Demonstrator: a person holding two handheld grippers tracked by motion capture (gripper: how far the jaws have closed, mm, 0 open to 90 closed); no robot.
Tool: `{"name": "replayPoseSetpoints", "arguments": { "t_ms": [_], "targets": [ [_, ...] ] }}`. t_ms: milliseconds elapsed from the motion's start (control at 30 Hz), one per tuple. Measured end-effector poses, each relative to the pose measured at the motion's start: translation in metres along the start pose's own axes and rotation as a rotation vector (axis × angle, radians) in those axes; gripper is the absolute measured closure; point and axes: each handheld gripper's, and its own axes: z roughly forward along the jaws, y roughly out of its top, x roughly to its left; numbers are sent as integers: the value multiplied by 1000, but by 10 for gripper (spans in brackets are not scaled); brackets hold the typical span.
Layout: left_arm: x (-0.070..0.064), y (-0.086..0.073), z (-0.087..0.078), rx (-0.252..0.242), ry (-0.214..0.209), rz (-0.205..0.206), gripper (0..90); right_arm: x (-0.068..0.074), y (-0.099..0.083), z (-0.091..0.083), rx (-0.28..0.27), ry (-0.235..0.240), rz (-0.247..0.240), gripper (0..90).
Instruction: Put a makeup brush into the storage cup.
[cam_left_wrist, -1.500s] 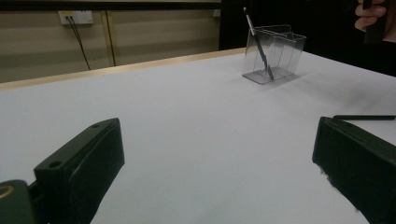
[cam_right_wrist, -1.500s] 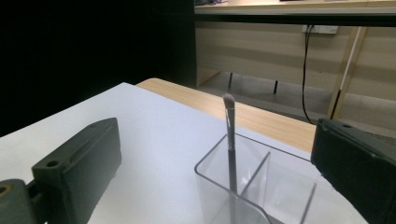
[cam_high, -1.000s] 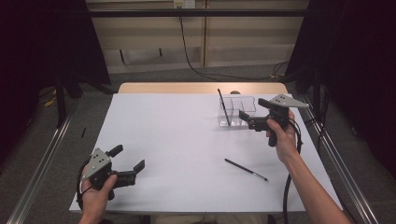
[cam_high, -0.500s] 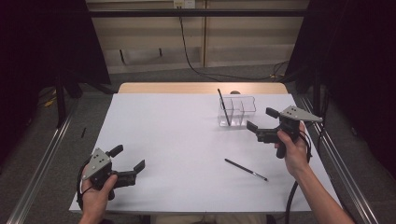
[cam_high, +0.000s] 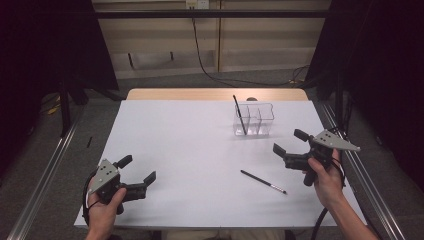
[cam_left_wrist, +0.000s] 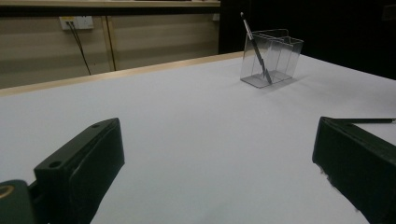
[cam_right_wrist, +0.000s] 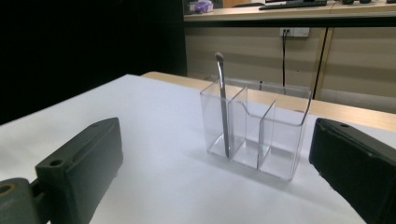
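Observation:
A clear plastic holder (cam_high: 254, 120) with three compartments stands on the white table (cam_high: 190, 150) toward the back right. One thin dark brush (cam_high: 240, 115) leans in its left compartment. The holder (cam_right_wrist: 254, 133) and brush (cam_right_wrist: 223, 107) appear close in the right gripper view, and farther off as holder (cam_left_wrist: 272, 58) and brush (cam_left_wrist: 254, 46) in the left gripper view. A second dark brush (cam_high: 263, 182) lies flat on the table in front of the holder. My right gripper (cam_high: 290, 142) is open, held above the table right of the lying brush. My left gripper (cam_high: 137, 169) is open near the front left corner.
A wooden strip (cam_high: 215, 94) runs along the table's far edge. Metal rails (cam_high: 42, 170) flank the table on both sides. A cable (cam_high: 202, 55) hangs down the back wall. Dark curtains close off both sides.
My right gripper has drawn back from the holder, toward the front right of the table, with its jaws open. The left gripper has stayed put.

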Motion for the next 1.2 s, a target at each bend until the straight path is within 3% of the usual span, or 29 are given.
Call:
{"name": "replayPoseSetpoints", "arguments": {
  "t_ms": [200,567,833,1200],
  "targets": [
    [-2,-1,2,12,0,13,22,5,-9,-19,-5,0,-7,22],
    [-3,-2,4,15,-9,8,22,1,-27,-45,17,-68,26,25],
    [-6,2,-1,-11,-7,8,22,7,-42,-60,5,-103,14,24],
    [-10,-1,-9,-10,-5,3,21,16,-58,-87,9,-110,8,23]
  ]
}}
